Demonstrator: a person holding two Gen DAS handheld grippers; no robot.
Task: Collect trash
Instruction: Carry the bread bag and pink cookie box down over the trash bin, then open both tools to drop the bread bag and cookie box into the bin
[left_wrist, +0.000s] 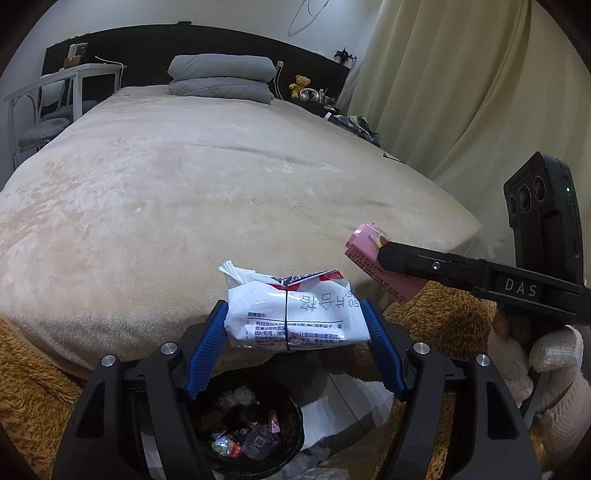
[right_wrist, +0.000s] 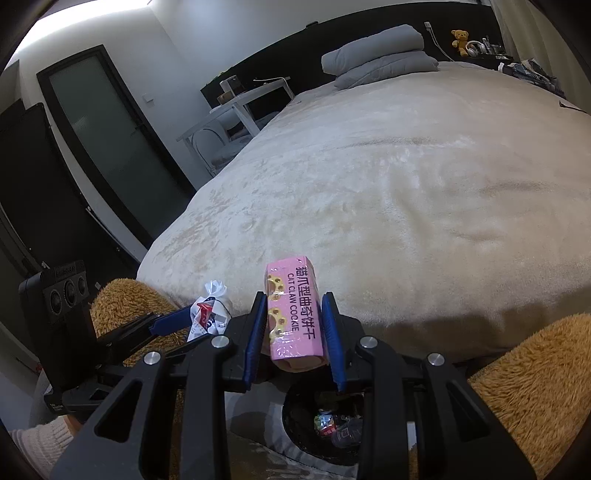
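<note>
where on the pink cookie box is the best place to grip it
Across the two long narrow sides of the pink cat claw cookie box, near its lower end, coming in lengthwise from that end. The box is a slim oblong with flat, parallel sides, so the pads sit flush, as the right claw grips it now.

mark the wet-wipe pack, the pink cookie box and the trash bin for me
wet-wipe pack (left_wrist: 295, 314): left wrist view, on its printed white back.
pink cookie box (right_wrist: 295, 314): right wrist view, on its lettered front face.
trash bin (left_wrist: 295, 432): left wrist view, on its dark right rim.
</note>
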